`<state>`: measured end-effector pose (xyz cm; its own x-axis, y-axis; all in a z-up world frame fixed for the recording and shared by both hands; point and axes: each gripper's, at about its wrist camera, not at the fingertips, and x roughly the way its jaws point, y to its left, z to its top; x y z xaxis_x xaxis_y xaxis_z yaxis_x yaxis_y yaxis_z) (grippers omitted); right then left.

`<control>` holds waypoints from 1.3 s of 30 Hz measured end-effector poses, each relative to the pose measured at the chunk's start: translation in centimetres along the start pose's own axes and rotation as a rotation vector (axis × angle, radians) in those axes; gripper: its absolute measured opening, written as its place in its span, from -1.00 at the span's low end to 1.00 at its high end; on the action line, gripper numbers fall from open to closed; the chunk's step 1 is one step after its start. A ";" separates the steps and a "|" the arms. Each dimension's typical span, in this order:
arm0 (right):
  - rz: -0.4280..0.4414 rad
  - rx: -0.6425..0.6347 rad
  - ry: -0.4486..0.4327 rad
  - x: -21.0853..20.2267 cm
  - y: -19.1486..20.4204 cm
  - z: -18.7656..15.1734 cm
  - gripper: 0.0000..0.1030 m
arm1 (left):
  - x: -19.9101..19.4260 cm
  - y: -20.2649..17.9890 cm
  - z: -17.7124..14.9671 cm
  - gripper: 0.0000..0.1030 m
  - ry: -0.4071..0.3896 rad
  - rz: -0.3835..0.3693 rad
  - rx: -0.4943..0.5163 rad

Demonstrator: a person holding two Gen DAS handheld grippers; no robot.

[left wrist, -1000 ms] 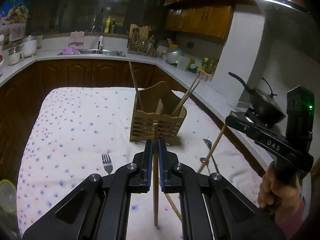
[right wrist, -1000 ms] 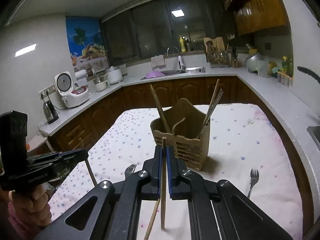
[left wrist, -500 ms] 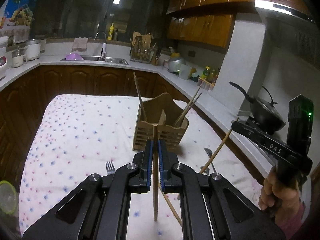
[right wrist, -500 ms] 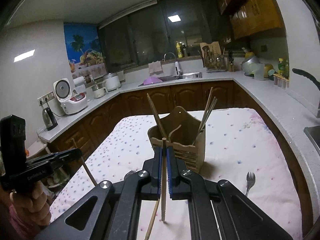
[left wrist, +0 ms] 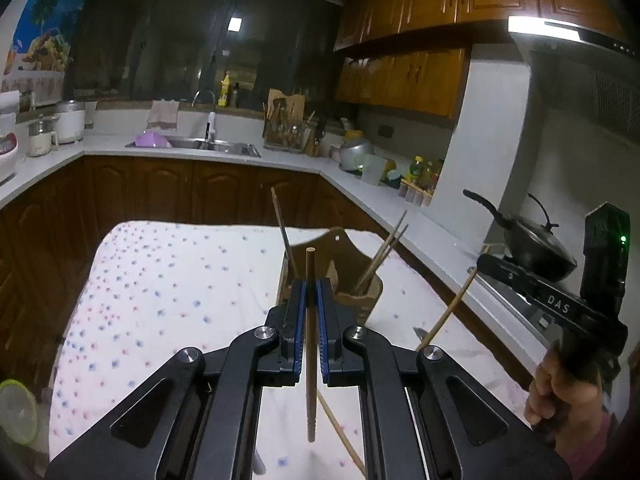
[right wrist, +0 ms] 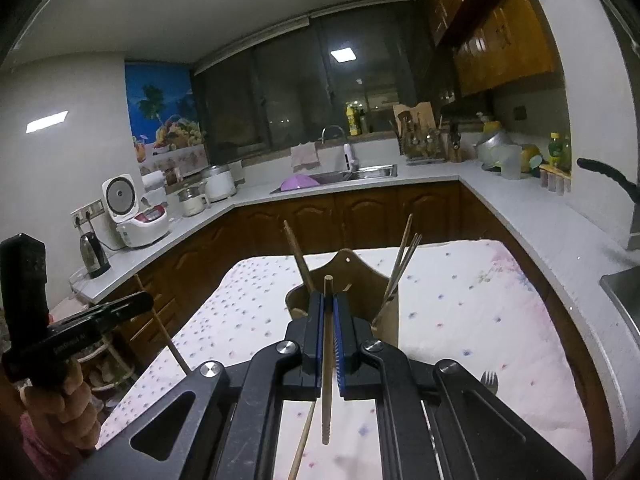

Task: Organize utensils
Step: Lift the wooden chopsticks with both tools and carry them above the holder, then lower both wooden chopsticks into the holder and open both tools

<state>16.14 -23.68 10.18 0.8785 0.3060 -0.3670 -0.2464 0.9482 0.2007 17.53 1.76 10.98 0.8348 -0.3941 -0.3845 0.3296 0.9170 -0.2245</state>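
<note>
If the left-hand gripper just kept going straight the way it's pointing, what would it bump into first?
Most likely the wooden utensil holder on the dotted tablecloth. The left gripper, shut on a chopstick, points straight at it, and nothing shows in between. Depth is hard to judge here, so it might dip to the cloth first.

My feeds are dim and a bit noisy. Light comes from a ceiling panel at twelve o'clock and a glaring hood strip at two o'clock. Fisheye bending darkens every corner. The tablecloth is soft, and the holder casts a faint shadow.
</note>
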 end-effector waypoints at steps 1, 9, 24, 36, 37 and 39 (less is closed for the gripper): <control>-0.002 0.000 -0.005 0.0 -0.1 0.2 -0.91 | 0.1 0.1 0.2 -0.91 -0.006 0.000 0.000; -0.021 -0.006 -0.057 0.1 -0.7 2.4 -0.91 | 0.8 0.4 3.5 -0.91 -0.091 0.009 0.014; -0.065 0.004 -0.196 2.0 -2.1 8.1 -0.91 | 3.9 0.1 9.4 -0.91 -0.251 0.019 0.034; -0.087 -0.005 -0.198 5.8 -3.5 8.9 -0.91 | 9.7 -0.4 10.7 -0.91 -0.265 0.054 0.062; -0.088 -0.004 -0.194 6.1 -3.6 8.7 -0.91 | 10.1 -0.4 10.5 -0.91 -0.259 0.056 0.062; -0.093 0.003 -0.183 6.8 -4.0 8.2 -0.91 | 11.2 -0.2 9.9 -0.91 -0.240 0.062 0.055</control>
<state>26.42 -26.08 14.31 0.9571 0.1965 -0.2127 -0.1601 0.9712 0.1767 31.24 -2.23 15.59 0.9328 -0.3175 -0.1707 0.2927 0.9435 -0.1554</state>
